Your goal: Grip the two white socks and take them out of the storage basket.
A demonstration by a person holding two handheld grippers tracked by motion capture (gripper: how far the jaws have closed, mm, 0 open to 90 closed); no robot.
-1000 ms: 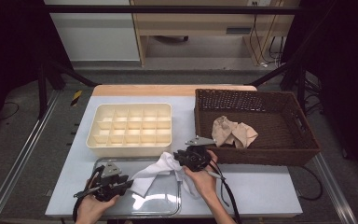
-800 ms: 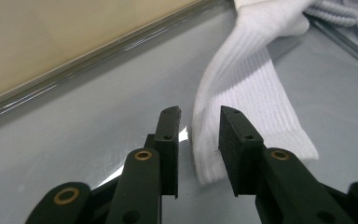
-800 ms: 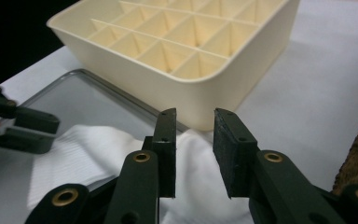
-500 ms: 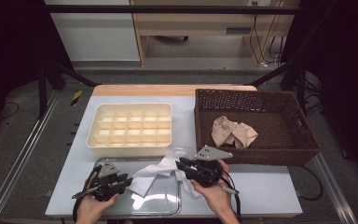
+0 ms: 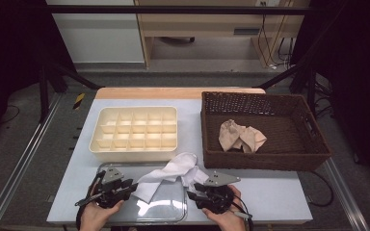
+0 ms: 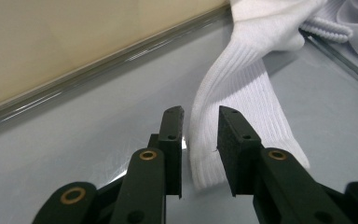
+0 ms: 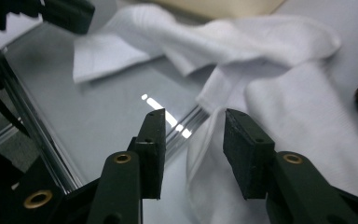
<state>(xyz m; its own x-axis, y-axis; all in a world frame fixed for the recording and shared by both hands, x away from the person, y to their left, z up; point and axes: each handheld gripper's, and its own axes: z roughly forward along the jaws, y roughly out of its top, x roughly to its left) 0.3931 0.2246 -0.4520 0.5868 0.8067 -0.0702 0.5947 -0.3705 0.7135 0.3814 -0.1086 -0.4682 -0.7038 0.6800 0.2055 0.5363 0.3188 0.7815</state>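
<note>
White socks [image 5: 169, 174] lie slack across the back of a clear tray [image 5: 164, 212] and onto the table. My left gripper [image 5: 125, 188] sits at the tray's left end. In the left gripper view one sock's ribbed end [image 6: 242, 93] lies flat between the parted jaws of my left gripper [image 6: 200, 114], and the pads do not press on it. My right gripper [image 5: 196, 196] is at the tray's right end. Its jaws have just been opening. In its own view my right gripper [image 7: 193, 121] stands open over the tray rim with white fabric [image 7: 284, 121] beside it, unpinched.
A cream divided tray [image 5: 135, 132] stands behind the clear tray. At the back right stands a brown wicker basket [image 5: 313, 144] with a crumpled beige cloth [image 5: 241, 136] inside. Bare table lies right of my right gripper, up to the near edge.
My right gripper has drawn back toward the near edge and opened, and the sock it held stretched now lies slack. My left gripper has stayed in place.
</note>
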